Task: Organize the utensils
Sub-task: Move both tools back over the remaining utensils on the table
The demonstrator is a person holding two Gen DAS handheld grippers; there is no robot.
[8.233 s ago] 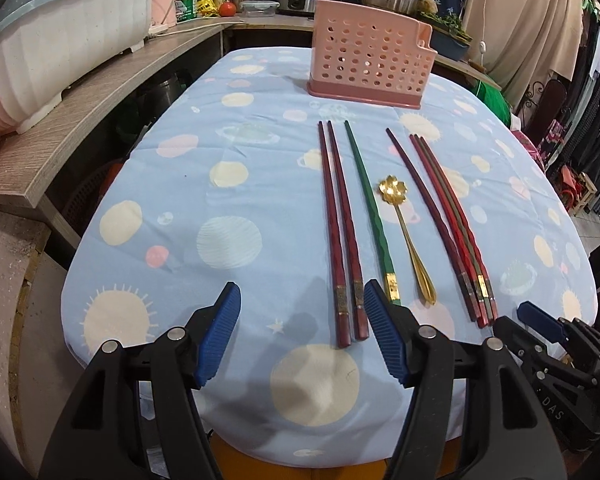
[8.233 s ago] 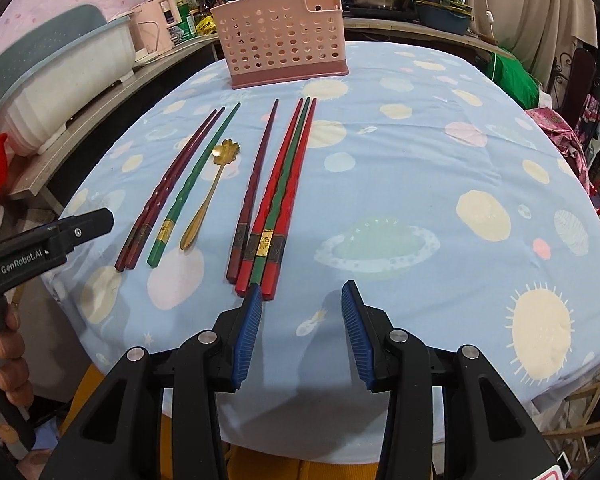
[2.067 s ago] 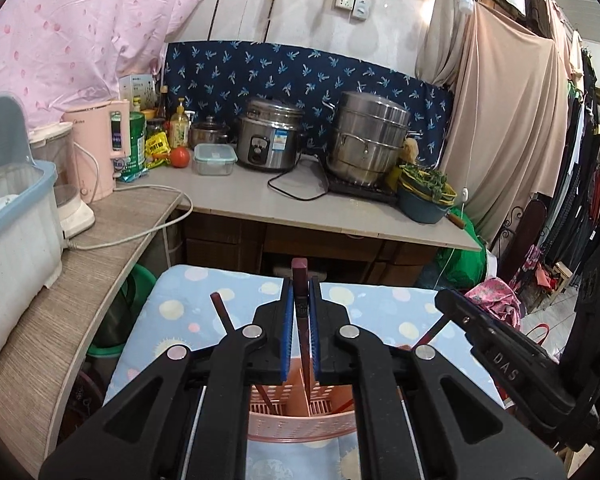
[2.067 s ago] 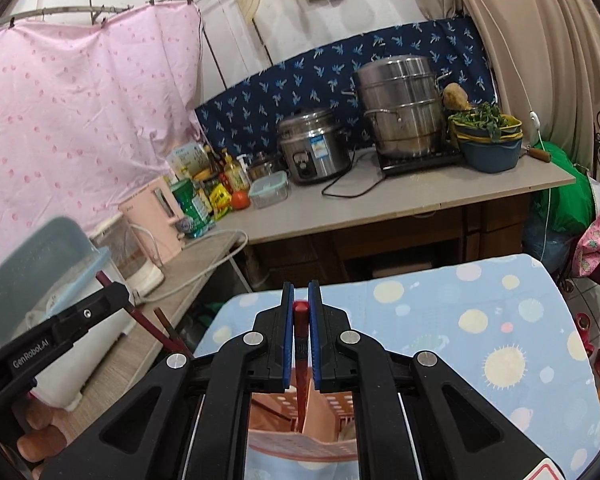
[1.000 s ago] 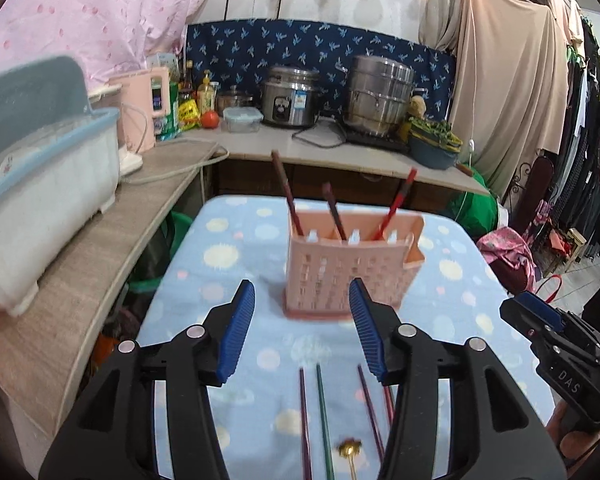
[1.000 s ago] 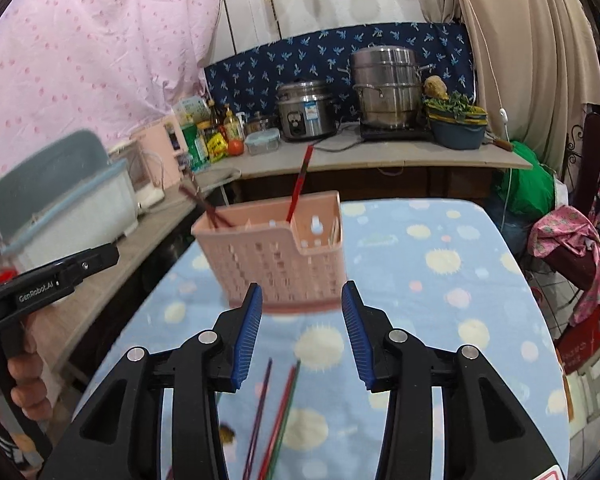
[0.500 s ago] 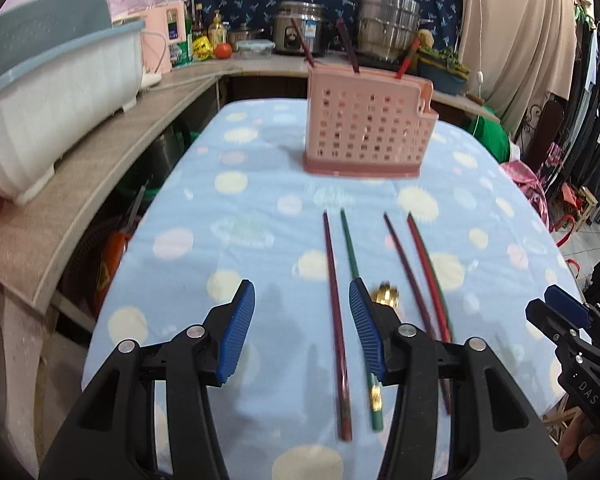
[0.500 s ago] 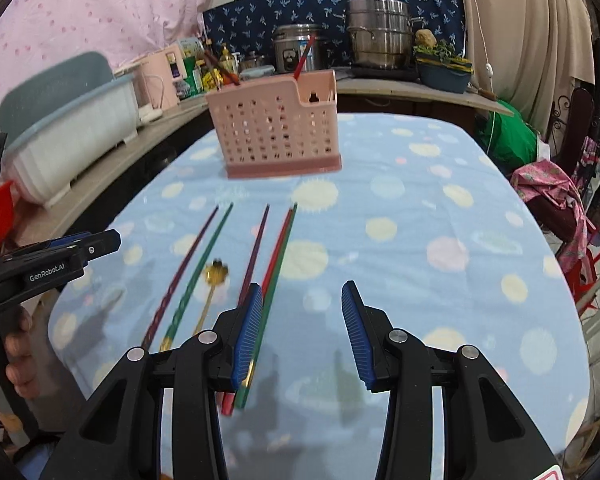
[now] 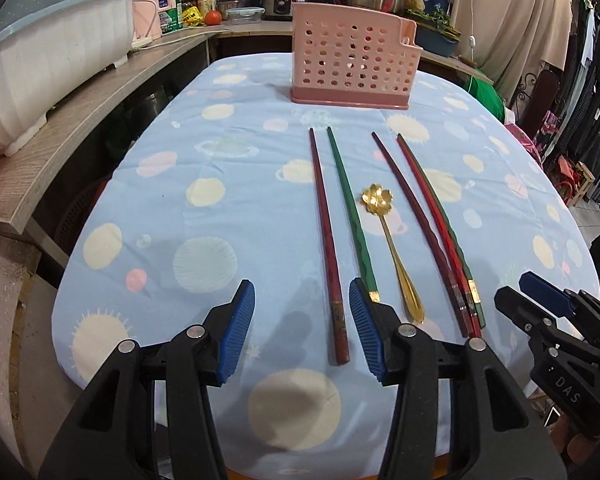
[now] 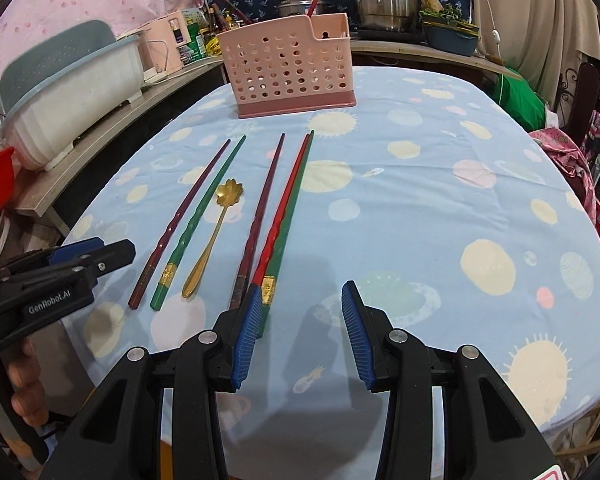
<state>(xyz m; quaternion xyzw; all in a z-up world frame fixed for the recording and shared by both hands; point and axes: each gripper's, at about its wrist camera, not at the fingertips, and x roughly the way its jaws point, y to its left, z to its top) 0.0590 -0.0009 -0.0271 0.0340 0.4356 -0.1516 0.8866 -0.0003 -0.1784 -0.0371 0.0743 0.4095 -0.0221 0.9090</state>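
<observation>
Nearest the cameras, the left hand-held gripper (image 9: 302, 326) is being held with its jaws parted and nothing between the pads; the butt of the dark red chopstick (image 9: 327, 236) is lying just ahead of the gap. The right hand-held gripper (image 10: 298, 330) is likewise being held released and empty, its left pad sitting just over the ends of the red chopstick (image 10: 282, 216) and the green chopstick (image 10: 290, 218), which are lying pressed together.

Here the main risk is being created: the two touching sticks are likely to be pinched together, or one is likely to be rolled aside on the soft cloth of the worktop (image 10: 420, 200). A thin stick lying flat is also likely to be skidded away if the pads are being closed above it.

Between the groups, the gold spoon (image 9: 392, 248) is lying beside a second green chopstick (image 9: 350, 208) and could be nudged.

Farthest off, the pink utensil basket (image 9: 352, 64) is already holding a few chopsticks, against which incoming ones could be jammed.
</observation>
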